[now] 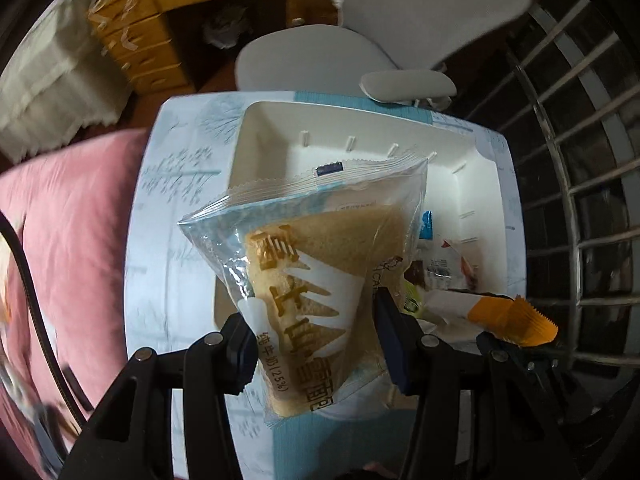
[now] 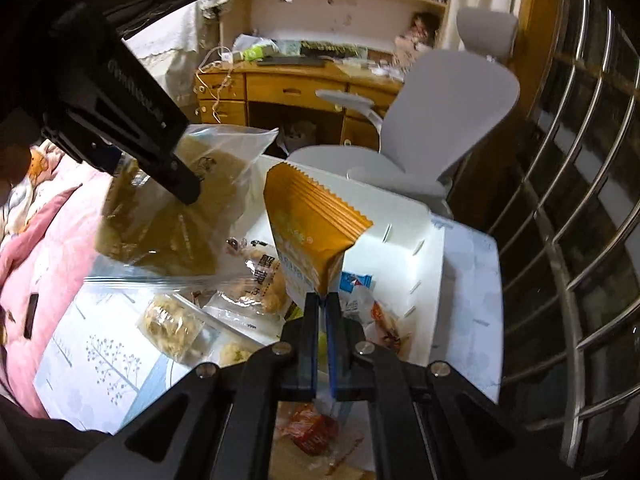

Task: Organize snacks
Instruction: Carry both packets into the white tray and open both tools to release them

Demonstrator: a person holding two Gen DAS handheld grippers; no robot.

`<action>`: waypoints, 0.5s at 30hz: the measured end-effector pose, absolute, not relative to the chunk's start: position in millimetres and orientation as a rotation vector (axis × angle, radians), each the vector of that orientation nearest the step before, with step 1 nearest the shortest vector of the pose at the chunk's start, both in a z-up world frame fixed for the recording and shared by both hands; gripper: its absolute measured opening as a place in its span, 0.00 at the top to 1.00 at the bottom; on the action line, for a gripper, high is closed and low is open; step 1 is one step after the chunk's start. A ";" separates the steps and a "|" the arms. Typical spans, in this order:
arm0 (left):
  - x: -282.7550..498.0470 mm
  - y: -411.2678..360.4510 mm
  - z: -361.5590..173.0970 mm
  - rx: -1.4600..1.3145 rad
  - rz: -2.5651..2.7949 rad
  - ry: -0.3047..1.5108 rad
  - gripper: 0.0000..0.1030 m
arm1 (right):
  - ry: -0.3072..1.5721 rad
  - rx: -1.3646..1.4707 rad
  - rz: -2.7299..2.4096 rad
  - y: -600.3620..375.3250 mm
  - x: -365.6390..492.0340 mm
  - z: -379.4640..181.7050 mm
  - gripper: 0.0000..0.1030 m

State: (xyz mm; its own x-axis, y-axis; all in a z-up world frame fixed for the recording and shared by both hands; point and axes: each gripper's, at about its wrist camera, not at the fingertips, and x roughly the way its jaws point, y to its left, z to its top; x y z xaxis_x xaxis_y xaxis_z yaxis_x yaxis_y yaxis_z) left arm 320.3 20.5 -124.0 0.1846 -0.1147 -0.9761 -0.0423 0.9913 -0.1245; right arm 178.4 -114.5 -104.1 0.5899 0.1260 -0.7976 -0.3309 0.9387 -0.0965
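Colours in your two wrist views

Your bread packet (image 1: 320, 280): clear film, tan slice, gold script, white zigzag. Sachet (image 2: 316, 224): orange top, white body. Tray (image 1: 360, 128) plain white. Tablecloth (image 2: 100, 364): pale blue, tree print. Bedding (image 1: 72, 216) pink.

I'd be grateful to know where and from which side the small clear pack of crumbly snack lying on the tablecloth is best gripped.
Grip the clear pack by its near-left edge, coming down from above on the open tablecloth side. It lies flat, and its far side tucks against other packets, so that edge looks freest. Both grippers are full now: left gripper holds the bread bag, right gripper the orange sachet.
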 end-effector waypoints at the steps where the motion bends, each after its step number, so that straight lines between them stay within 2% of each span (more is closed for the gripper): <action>1: 324.6 17.8 -130.4 -0.117 -0.074 1.388 0.51 | 0.927 -0.219 0.268 -114.9 181.7 -109.8 0.97; 9: 340.1 14.4 -163.6 -0.086 -0.137 1.413 0.44 | 1.046 -0.091 0.232 -120.4 202.1 -137.3 0.97; 10: 340.1 15.2 -163.7 -0.094 -0.145 1.414 0.40 | 1.055 -0.087 0.227 -121.3 203.9 -138.6 0.97; 12: 339.1 15.7 -161.1 -0.102 -0.162 1.406 0.26 | 1.078 -0.067 0.215 -123.9 205.9 -141.9 0.96; 15: 335.2 16.7 -155.0 -0.092 -0.163 1.388 0.25 | 1.101 -0.019 0.199 -130.6 206.8 -142.4 0.89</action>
